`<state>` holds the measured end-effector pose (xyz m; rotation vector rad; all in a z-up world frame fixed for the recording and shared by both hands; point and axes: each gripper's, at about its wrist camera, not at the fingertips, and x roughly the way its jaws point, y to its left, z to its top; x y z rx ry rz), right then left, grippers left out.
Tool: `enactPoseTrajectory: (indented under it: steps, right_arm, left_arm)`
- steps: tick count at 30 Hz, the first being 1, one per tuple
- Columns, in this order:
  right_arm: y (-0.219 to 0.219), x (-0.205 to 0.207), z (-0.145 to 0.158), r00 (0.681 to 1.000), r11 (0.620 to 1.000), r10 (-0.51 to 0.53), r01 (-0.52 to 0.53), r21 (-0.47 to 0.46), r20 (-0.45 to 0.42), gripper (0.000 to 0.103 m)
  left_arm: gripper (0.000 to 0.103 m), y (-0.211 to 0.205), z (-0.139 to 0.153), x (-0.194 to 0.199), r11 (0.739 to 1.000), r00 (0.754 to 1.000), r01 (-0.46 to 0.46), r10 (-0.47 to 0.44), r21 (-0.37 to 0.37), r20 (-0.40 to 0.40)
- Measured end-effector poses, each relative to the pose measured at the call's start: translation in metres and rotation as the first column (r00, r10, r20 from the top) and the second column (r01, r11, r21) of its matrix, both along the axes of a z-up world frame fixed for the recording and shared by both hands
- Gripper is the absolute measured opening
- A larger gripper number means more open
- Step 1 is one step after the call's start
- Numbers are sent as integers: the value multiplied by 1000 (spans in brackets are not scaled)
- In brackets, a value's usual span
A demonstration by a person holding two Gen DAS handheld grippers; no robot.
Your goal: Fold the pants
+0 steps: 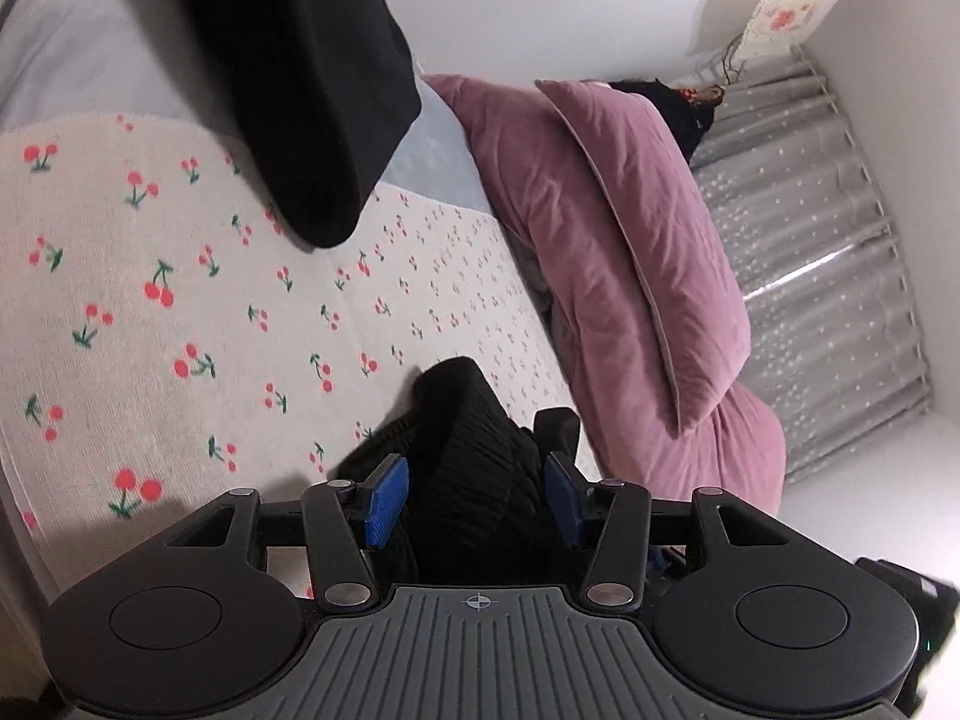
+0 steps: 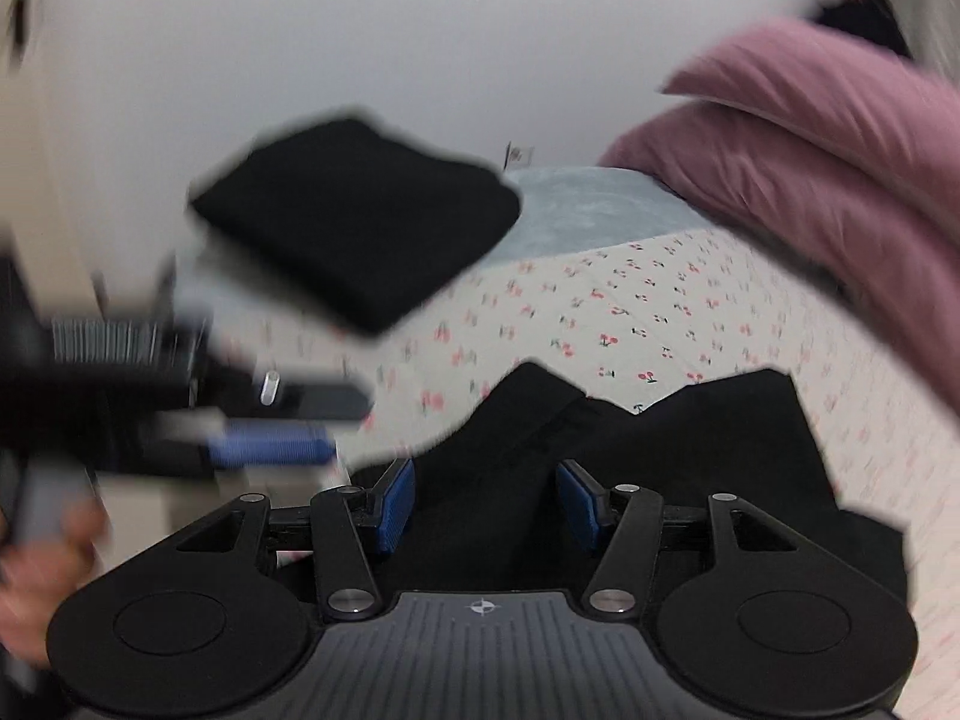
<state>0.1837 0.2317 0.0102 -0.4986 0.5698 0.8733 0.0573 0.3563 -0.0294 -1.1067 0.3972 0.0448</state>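
My left gripper (image 1: 477, 498) has its jaws partly open, with a bunched bit of the black pants (image 1: 474, 468) between the blue pads (image 1: 387, 495). I can't tell if the pads press on it. My right gripper (image 2: 485, 504) also has its jaws partly open over the pants (image 2: 690, 450), and the pads do not touch the cloth. The pants lie on the cherry blanket (image 1: 150, 330) on the bed. A folded black cloth (image 2: 360, 222) lies farther back. A pink quilt (image 1: 630, 276) sits at the side.

Each black gripper (image 1: 477, 501) has blue ribbed pads (image 1: 389, 495), silver pivot screws and a grey ridged base.
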Motion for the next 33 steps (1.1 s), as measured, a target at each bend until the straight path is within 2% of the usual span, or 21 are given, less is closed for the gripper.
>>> enactPoseTrajectory:
  steps: [4,6,7,8,11,14,16,18,20,22,25,27,28,29,30,31,33]
  right_arm:
    - [14,13,-13,999,996,-37,37,-80,-5,55]
    - [13,17,-16,998,995,-50,48,-88,-24,38]
    - [12,21,-19,997,995,-59,56,-87,-39,33]
    - [7,24,-21,996,995,-69,64,-75,-63,26]
    - [-15,38,-23,978,994,-91,102,45,-189,19]
    - [-49,60,-26,919,957,-85,183,226,-385,17]
    - [-73,74,-33,854,907,-55,259,331,-517,17]
    - [-91,83,-42,791,857,-16,326,399,-612,17]
    - [-101,88,-49,742,819,18,374,436,-671,17]
    - [-107,91,-54,705,791,45,407,456,-707,17]
    - [-110,92,-57,674,769,67,435,468,-736,17]
    - [-112,93,-58,658,761,79,445,472,-749,18]
    - [-112,93,-58,654,759,83,447,473,-752,18]
    - [-113,92,-57,652,759,85,448,473,-754,19]
    - [-112,94,-58,650,757,86,451,474,-755,22]
    - [-112,94,-58,645,753,90,455,476,-759,24]
    - [-115,94,-54,660,752,95,443,488,-745,35]
  left_arm:
    - [48,-2,-2,7,999,999,38,-38,8,-12]
    - [49,-2,-2,10,999,998,54,-53,5,-17]
    - [49,-1,-3,12,998,998,63,-63,5,-18]
    - [50,-2,-4,13,998,997,68,-68,2,-20]
    - [53,-1,-8,15,997,997,78,-79,-21,-21]
    - [58,-1,-14,17,994,995,94,-95,-53,-21]
    - [58,-4,-18,20,991,994,105,-106,-78,-15]
    - [58,-6,-22,23,988,993,113,-114,-104,-4]
    - [58,-10,-25,27,985,993,120,-120,-124,7]
    - [58,-14,-27,31,983,992,126,-125,-136,13]
    - [57,-23,-31,36,979,991,133,-130,-155,28]
    - [54,-29,-33,38,979,991,130,-125,-157,38]
    - [42,-32,-33,38,982,993,113,-108,-149,39]
    - [25,-35,-33,38,986,995,99,-94,-136,42]
    - [19,-36,-33,38,989,996,82,-77,-123,45]
    - [17,-38,-33,36,993,998,56,-51,-109,49]
    - [11,-38,-30,32,997,997,14,-7,-81,81]
